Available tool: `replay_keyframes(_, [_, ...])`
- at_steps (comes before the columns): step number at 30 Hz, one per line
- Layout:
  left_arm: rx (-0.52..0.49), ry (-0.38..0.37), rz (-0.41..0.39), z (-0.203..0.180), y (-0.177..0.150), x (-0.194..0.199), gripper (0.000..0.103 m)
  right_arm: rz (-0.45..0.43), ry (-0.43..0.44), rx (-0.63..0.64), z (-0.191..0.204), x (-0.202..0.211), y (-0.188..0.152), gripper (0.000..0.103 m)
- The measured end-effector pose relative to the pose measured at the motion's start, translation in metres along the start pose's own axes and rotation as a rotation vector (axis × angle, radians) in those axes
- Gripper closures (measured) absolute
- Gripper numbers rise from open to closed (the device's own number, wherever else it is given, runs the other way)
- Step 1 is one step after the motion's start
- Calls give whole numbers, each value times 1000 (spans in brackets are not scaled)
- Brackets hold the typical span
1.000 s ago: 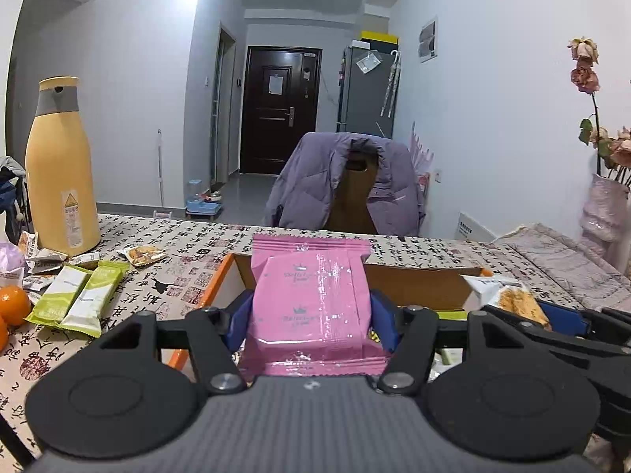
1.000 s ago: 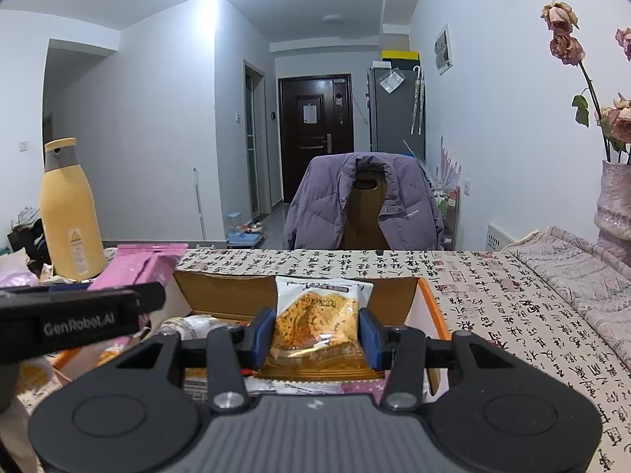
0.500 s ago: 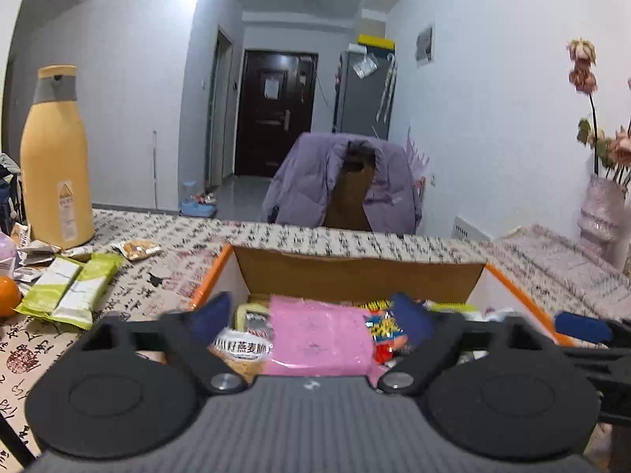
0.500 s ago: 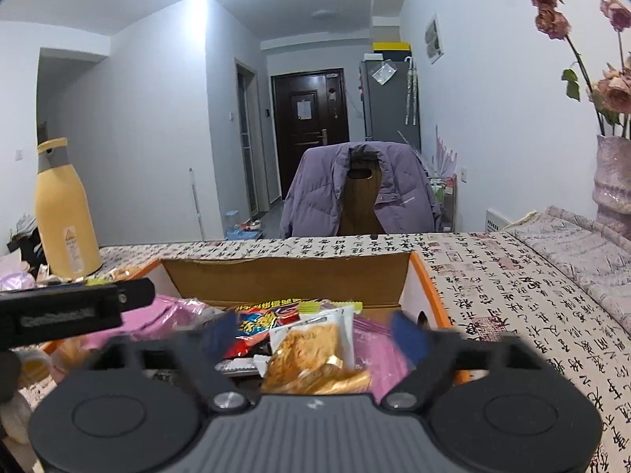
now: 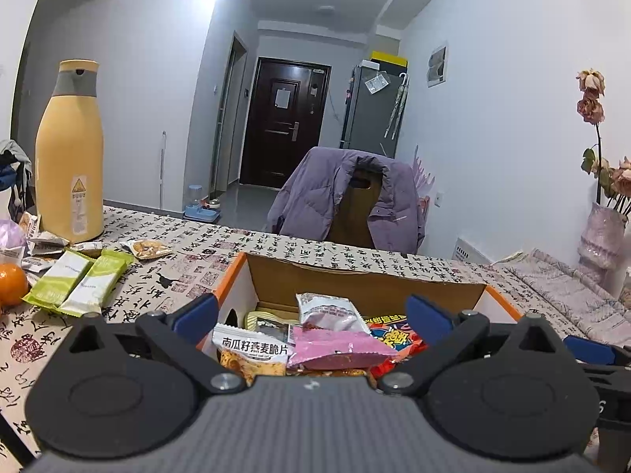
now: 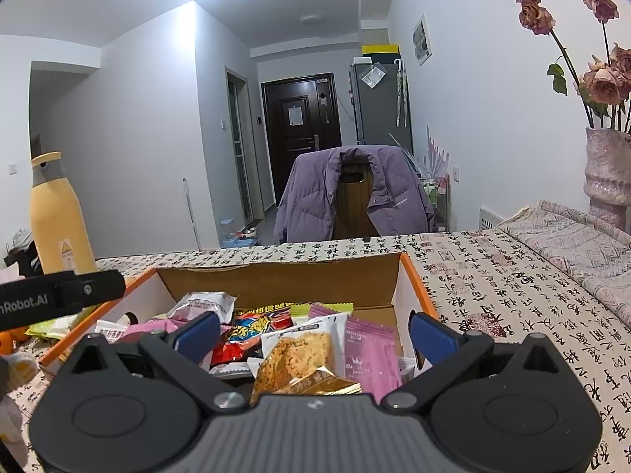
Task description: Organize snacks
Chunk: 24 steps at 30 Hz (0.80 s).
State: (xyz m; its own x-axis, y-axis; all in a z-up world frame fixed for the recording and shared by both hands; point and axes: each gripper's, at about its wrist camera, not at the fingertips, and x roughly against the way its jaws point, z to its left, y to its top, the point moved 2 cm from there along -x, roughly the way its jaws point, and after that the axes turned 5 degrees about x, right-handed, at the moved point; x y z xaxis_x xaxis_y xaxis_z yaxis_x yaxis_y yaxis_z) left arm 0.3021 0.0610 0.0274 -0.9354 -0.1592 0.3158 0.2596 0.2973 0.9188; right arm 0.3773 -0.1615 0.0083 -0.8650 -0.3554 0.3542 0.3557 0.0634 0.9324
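Both hand-held grippers, left (image 5: 311, 313) and right (image 6: 314, 329), gape empty over one box (image 5: 366, 289); two green bars (image 5: 79, 282) lie outside.

Orange-rimmed cardboard box (image 5: 394, 291) sits on the calligraphy-print clothed table (image 5: 189, 260), directly ahead of both grippers. In the box, near side: pink foil snack packet (image 5: 339, 349), with white oat-crisp packet (image 5: 252, 349) to its left and red printed snack bag (image 5: 396, 335) to its right. Grey-white crinkled sachet (image 5: 325, 311) behind them. Left of the box on the table: two green wrapped bars (image 5: 79, 282) side by side; tall yellow thermos flask (image 5: 71, 157) behind those. Chair draped with purple padded jacket (image 5: 347, 197) beyond the table's far edge. Pale textured vase (image 6: 607, 177) at far right.
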Motion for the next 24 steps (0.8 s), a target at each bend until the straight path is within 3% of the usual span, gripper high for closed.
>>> replay_keyframes(7, [16,0,7,-4,9,12,0,17,-15,9,2,8,9,0])
replay_keyframes(14, [24,-51,23,1,16,49,0,4,4,13,2,49,22,0])
replay_keyframes(24, [-29,-86,67,13,-14,112,0,30,30,27,1,115,-14,0])
